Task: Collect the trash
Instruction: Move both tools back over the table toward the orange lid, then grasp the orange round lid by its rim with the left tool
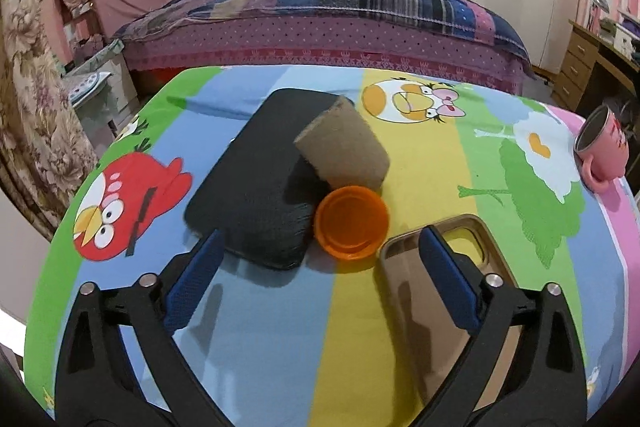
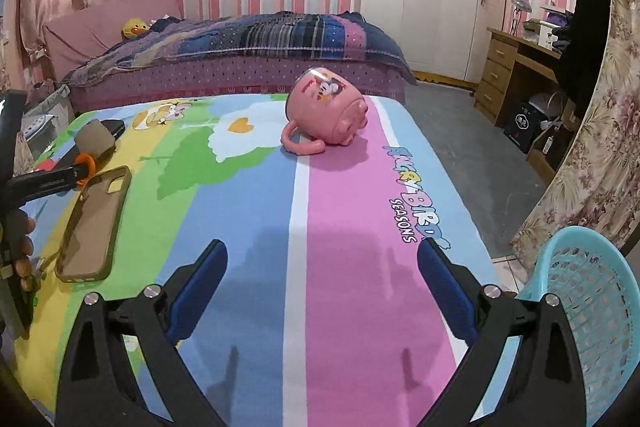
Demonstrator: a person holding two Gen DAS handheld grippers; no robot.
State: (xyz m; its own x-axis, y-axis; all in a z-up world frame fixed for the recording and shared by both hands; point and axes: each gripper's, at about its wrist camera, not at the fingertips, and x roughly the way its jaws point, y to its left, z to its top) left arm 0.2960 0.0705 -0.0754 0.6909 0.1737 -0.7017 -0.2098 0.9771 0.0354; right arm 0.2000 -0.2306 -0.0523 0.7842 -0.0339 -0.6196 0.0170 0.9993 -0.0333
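A: How much room is on the tabletop (image 2: 340, 267)?

B: Plenty. Its near half, from the cup (image 2: 326, 115) toward the camera, is bare cloth. The far edge runs along the bed (image 2: 248, 67). The right edge drops to the floor, where one basket (image 2: 592, 299) stands beside the near corner.

A: And the trash?

B: Left of the cup, well apart from it, lies one black pad (image 1: 256, 179). One cardboard roll (image 1: 344, 147) lies tilted across its right edge, long axis toward the far left. One orange cap (image 1: 352, 223) touches the roll's near end, opening up. One phone case (image 1: 436, 291) lies beside the cap.

A: The claws?

B: Left claw (image 1: 320, 251) gapes wide, empty, its tips on either side of the cap but short of it. Right claw (image 2: 322, 259) is released over bare cloth. The cup lies on its side.
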